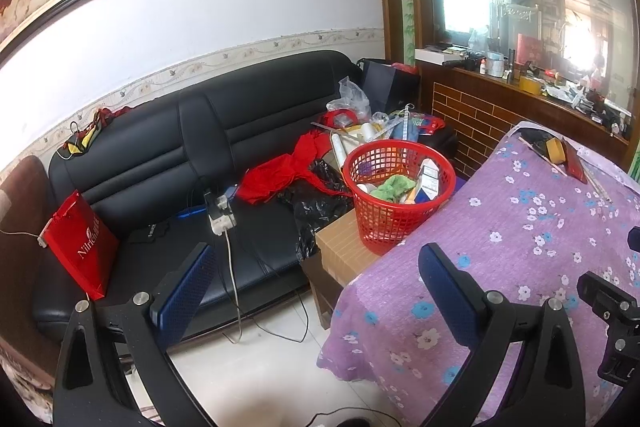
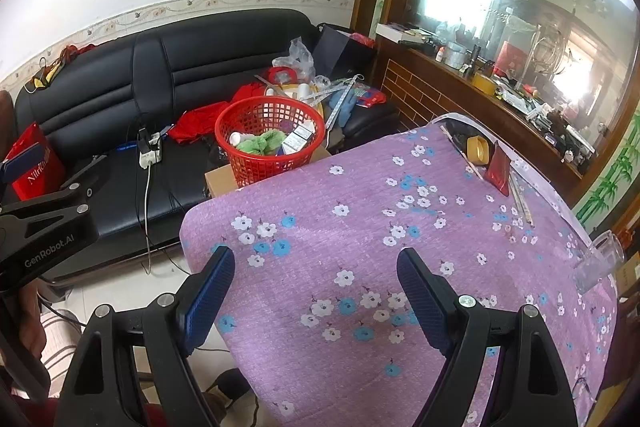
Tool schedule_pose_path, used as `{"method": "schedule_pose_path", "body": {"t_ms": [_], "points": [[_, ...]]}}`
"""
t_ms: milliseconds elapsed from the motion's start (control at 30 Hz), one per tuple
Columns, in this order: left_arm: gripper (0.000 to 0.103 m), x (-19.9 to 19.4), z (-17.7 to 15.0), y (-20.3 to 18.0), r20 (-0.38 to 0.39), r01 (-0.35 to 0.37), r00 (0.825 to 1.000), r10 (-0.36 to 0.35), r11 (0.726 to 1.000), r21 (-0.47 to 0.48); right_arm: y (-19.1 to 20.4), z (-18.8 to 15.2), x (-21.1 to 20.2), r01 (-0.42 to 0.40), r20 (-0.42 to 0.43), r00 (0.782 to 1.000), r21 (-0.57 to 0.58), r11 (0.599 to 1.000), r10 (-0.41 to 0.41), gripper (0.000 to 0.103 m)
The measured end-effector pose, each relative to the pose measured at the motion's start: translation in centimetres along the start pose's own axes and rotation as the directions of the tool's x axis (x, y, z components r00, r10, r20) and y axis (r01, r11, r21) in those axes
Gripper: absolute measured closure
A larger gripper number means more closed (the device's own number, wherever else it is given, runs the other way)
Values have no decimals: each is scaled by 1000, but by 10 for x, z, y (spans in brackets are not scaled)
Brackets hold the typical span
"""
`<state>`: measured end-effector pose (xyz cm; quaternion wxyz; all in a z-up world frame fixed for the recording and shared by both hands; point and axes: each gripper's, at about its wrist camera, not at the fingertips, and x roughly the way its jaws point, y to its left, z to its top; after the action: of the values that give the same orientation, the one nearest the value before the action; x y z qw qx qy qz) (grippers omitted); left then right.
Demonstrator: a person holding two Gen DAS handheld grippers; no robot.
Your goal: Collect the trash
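A red mesh basket (image 1: 400, 195) stands on a cardboard box (image 1: 344, 247) at the table's far left corner; it also shows in the right wrist view (image 2: 269, 143). It holds a green cloth (image 1: 387, 187), small cartons (image 1: 426, 181) and a white bottle (image 2: 236, 137). My left gripper (image 1: 316, 267) is open and empty, below and in front of the basket, over the table's left edge. My right gripper (image 2: 316, 271) is open and empty above the purple flowered tablecloth (image 2: 400, 211).
A black sofa (image 1: 192, 147) carries a red bag (image 1: 82, 247), power strip (image 1: 220, 211), red cloth (image 1: 288, 171) and black plastic bag (image 1: 316, 203). A yellow tape roll (image 2: 478, 149), red packet (image 2: 498, 169) and glass jar (image 2: 600, 261) lie on the table. A wooden counter (image 2: 460, 99) stands behind.
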<state>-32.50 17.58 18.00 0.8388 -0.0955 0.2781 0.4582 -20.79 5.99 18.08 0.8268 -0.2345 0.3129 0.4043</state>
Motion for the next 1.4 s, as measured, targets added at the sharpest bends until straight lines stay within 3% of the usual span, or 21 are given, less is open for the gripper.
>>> {"method": "schedule_pose_path", "body": {"t_ms": [300,433,533,633,667,733,800,900,967,1033,1200,1300,1367,1400], "points": [[3,13,-8,-5,-12,16,1000,-16,999,30,-6,-5,8,6,-20,1000,28,1000,-5,16],[3,26,-11,-27,-20,45,999,-44,995,92,-29,-15,21,3,-71,997,118,993,6,16],[3,37,-15,-63,-21,103,995,-101,977,186,-67,-39,39,72,-140,989,240,968,-39,16],[3,53,-27,-110,-76,205,979,-190,934,294,-111,-73,52,184,-216,970,365,913,-109,16],[3,60,-35,-134,-118,265,964,-238,906,330,-129,-89,56,234,-250,958,407,883,-138,16],[3,70,-49,-181,-220,392,918,-329,837,381,-162,-120,58,337,-311,928,464,819,-205,16],[3,74,-63,-229,-315,506,860,-402,753,421,-193,-152,58,422,-372,893,506,752,-251,16],[3,73,-87,-293,-398,598,800,-449,643,478,-236,-194,50,526,-440,842,544,654,-311,16],[3,75,-99,-319,-431,632,774,-464,606,483,-260,-216,45,578,-472,811,556,597,-346,17],[3,77,-108,-340,-460,661,749,-477,588,466,-274,-230,42,604,-486,794,565,562,-366,17],[2,82,-118,-373,-423,647,762,-491,588,485,-294,-243,48,600,-472,800,613,514,-372,17],[0,88,-113,-381,-451,672,740,-499,587,452,-297,-238,57,594,-454,804,617,516,-384,11],[0,100,-106,-378,-484,700,709,-513,593,398,-297,-236,62,593,-442,805,617,517,-396,3],[0,103,-103,-378,-481,697,712,-511,598,395,-296,-236,64,590,-440,807,624,512,-393,1]]}}
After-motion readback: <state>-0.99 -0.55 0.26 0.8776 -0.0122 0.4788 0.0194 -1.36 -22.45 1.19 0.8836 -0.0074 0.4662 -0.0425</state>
